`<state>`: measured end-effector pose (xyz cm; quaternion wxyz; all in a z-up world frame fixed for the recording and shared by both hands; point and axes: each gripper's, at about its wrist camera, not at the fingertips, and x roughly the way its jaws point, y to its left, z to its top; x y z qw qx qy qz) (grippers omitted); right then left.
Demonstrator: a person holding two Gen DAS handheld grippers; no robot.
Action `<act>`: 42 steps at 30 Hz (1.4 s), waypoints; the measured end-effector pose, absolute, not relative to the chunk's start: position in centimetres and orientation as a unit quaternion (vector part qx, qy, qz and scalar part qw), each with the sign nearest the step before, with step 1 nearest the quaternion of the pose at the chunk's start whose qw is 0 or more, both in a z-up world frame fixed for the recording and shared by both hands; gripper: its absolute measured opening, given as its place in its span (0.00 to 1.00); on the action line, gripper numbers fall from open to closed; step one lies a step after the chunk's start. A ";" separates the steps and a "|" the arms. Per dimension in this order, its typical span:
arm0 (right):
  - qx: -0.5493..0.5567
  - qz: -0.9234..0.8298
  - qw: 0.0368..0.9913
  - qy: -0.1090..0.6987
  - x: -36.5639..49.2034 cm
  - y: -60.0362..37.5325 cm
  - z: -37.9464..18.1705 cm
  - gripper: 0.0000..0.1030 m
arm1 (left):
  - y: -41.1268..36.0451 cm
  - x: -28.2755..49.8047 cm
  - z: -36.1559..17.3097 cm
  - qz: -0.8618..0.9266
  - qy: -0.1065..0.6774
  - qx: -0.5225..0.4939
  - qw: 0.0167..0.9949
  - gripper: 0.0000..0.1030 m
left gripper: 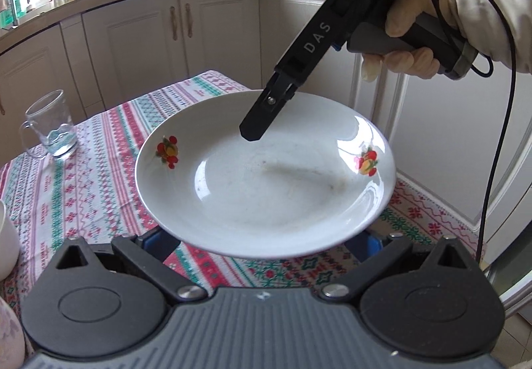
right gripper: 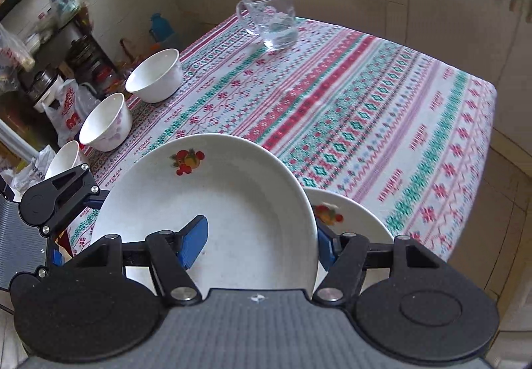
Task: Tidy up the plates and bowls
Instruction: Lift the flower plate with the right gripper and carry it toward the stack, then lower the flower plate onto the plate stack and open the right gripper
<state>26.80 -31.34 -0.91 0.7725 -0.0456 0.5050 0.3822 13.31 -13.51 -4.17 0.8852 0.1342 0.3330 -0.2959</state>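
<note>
Gripping plate (left gripper: 266,196): right gripper (left gripper: 251,137) marked "DAS"

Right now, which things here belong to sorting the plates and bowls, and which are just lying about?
For the job: held plate; second plate on the table; three bowls.
Lying about: glass mug; patterned tablecloth.

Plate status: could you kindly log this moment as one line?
right gripper: shut on plate, airborne over tablecloth | left gripper: open, under plate | second plate: on tablecloth
</note>
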 end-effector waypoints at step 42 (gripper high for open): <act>-0.032 0.330 0.786 0.522 25.9 -35.6 -4.0 0.82 | -15.7 14.2 -5.2 -0.330 0.342 0.140 0.869 0.99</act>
